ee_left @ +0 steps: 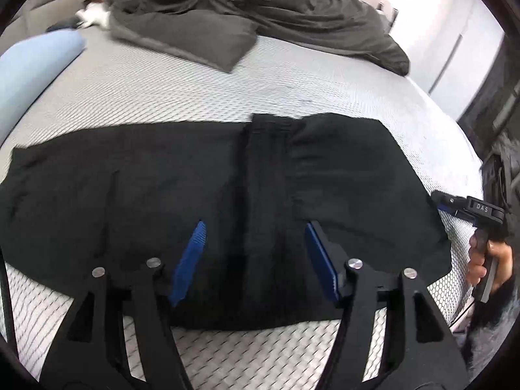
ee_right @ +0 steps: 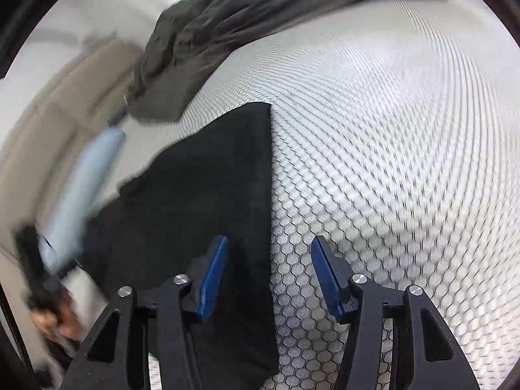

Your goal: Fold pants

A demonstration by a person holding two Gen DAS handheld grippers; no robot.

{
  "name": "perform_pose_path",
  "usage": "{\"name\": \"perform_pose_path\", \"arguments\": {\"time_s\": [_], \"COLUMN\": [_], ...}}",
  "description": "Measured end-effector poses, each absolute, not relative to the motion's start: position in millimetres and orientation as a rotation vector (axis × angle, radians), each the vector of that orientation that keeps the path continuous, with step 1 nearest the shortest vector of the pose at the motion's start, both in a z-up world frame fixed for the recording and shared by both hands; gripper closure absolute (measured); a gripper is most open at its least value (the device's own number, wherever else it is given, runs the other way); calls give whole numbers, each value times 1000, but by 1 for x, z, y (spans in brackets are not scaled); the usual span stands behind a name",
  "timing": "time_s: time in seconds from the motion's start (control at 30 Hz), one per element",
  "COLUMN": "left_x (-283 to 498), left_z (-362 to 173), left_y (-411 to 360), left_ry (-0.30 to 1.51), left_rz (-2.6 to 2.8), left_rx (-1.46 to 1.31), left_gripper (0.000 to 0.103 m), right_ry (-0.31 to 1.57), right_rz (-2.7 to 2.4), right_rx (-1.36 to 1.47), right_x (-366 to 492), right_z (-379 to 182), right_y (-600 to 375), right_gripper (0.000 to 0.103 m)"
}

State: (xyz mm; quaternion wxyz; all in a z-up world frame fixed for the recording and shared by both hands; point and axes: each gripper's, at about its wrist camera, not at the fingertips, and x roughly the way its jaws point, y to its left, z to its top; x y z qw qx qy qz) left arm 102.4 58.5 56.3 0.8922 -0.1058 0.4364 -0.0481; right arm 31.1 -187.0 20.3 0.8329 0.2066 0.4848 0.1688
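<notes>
Black pants [ee_left: 195,188] lie flat across the grey honeycomb mattress [ee_left: 195,91], partly folded, with a folded-over band running through the middle. My left gripper [ee_left: 255,230] is open and empty, hovering over the pants' near middle. My right gripper [ee_right: 268,247] is open and empty over the pants' straight right edge [ee_right: 227,178]; one blue finger is above the cloth, the other above bare mattress. The right gripper also shows in the left wrist view [ee_left: 468,209] at the pants' right end. The right wrist view is motion-blurred.
A dark grey duvet and pillow [ee_left: 243,9] are heaped at the far side of the bed. A light blue pillow [ee_left: 35,65] lies at the left. The mattress edge [ee_left: 468,169] falls off at the right, with dark furniture beyond.
</notes>
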Motion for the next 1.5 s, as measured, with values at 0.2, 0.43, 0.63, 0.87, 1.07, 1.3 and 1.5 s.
{"name": "perform_pose_path", "arguments": {"time_s": [0.2, 0.43, 0.63, 0.87, 1.07, 1.3, 1.5], "left_x": [81, 39, 9, 16, 43, 48, 73], "left_z": [59, 58, 33, 5, -2, 96, 166], "left_y": [136, 232, 292, 317, 320, 237, 81], "left_ry": [843, 776, 804, 785, 737, 548, 521], "left_rz": [78, 274, 389, 332, 368, 317, 33], "left_rx": [-415, -621, -730, -921, -949, -564, -350], "left_gripper": [26, 25, 25, 41, 90, 95, 100], "right_ry": [1051, 954, 1033, 1027, 1030, 999, 941], "right_rz": [546, 410, 349, 326, 363, 364, 381], "right_rx": [628, 396, 425, 398, 394, 398, 421], "right_x": [50, 31, 29, 6, 25, 14, 4], "right_z": [2, 41, 31, 32, 25, 38, 57], "right_y": [-177, -159, -167, -177, -166, -178, -191], "right_gripper": [75, 74, 58, 56, 56, 56, 56]}}
